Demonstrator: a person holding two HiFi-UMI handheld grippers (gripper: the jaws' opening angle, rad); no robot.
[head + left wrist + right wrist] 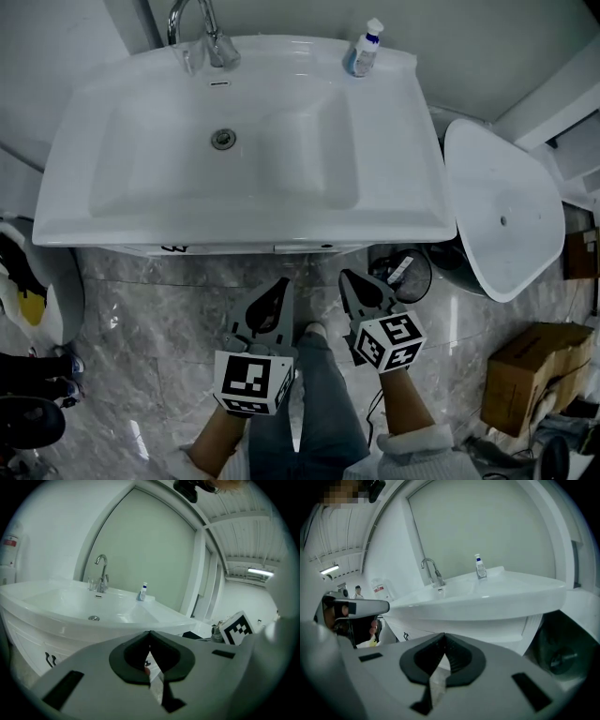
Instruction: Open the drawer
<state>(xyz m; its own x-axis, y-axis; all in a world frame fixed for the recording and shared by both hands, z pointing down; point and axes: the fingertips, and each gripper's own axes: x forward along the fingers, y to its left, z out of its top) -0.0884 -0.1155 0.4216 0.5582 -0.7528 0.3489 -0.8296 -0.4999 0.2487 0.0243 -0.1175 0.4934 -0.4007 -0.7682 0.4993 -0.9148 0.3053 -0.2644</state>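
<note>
The white vanity cabinet's front [28,644] sits under the sink basin [141,220], and only a thin strip of it [234,248] shows in the head view. A small black handle [50,659] [406,636] [173,247] marks the drawer front. My left gripper [279,286] [150,633] is shut and empty, out in front of the cabinet and apart from it. Beside it, my right gripper [349,278] [444,635] is also shut with nothing in it. Both point toward the vanity from above the marble floor.
A faucet [202,33] and a small bottle [364,49] stand on the sink's back rim. A white oval fixture [506,211] and a dark bin [412,272] lie to the right, a cardboard box [539,370] further out. Shoes [23,281] sit at the left.
</note>
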